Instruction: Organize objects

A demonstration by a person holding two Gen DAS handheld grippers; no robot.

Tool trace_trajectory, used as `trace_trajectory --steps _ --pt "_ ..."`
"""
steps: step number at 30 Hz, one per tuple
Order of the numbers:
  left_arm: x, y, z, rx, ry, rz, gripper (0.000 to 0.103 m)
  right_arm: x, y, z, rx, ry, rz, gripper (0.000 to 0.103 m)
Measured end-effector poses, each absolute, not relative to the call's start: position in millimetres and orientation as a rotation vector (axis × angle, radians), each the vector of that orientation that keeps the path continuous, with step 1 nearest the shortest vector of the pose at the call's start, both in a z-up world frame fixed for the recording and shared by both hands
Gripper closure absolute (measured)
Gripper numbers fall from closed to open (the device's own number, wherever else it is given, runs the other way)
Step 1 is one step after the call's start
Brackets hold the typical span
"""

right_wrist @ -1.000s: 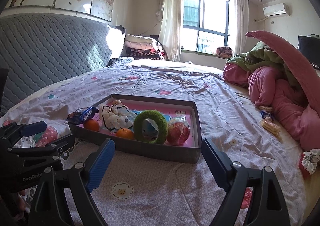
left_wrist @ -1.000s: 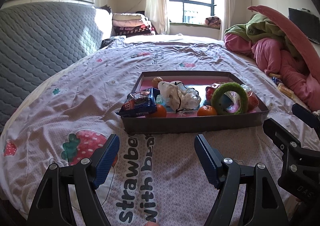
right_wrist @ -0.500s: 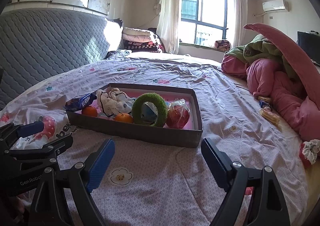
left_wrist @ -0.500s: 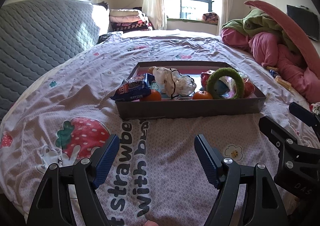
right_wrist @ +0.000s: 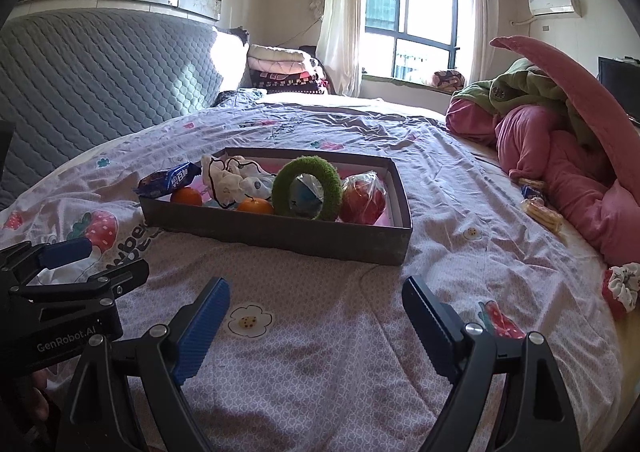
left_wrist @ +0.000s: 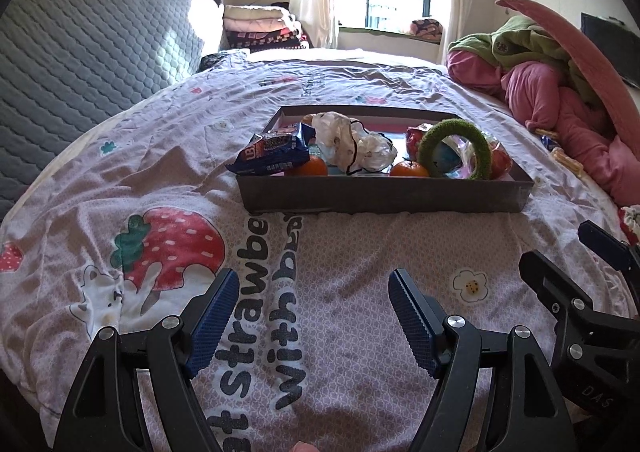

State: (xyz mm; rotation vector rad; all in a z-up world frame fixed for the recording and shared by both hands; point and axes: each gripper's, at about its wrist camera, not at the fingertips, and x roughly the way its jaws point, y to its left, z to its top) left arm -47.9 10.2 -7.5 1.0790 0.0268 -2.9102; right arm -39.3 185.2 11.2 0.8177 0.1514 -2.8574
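Observation:
A dark grey tray point(left_wrist: 384, 196) point(right_wrist: 280, 230) sits on the bed. It holds a blue snack pack point(left_wrist: 274, 150) point(right_wrist: 170, 181) hanging over its left rim, two oranges point(left_wrist: 409, 169) point(right_wrist: 254, 206), a white cloth point(left_wrist: 352, 142) point(right_wrist: 232, 180), an upright green ring point(left_wrist: 454, 148) point(right_wrist: 306, 188) and a red bagged fruit point(right_wrist: 364, 198). My left gripper point(left_wrist: 312, 318) and right gripper point(right_wrist: 316, 326) are both open and empty, hovering over the bedsheet well short of the tray.
The bed has a pink strawberry-print sheet point(left_wrist: 180, 244). A pile of pink and green bedding point(right_wrist: 560, 140) lies at the right. Snack packets point(right_wrist: 540, 208) and a scrunchie point(right_wrist: 622, 286) lie on the right edge. A grey quilted headboard point(right_wrist: 100, 76) stands at the left.
Both grippers have pulled back from the tray, which now looks farther and higher in both views. The jaws stay open.

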Motion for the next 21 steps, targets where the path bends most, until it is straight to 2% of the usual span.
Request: trace_trajectory --steps 21 --pt "-48.2 13.9 -16.3 1.143 0.031 -2.912 0.025 -38.9 185.6 2.2 0.869 0.142 -2.847 0.015"
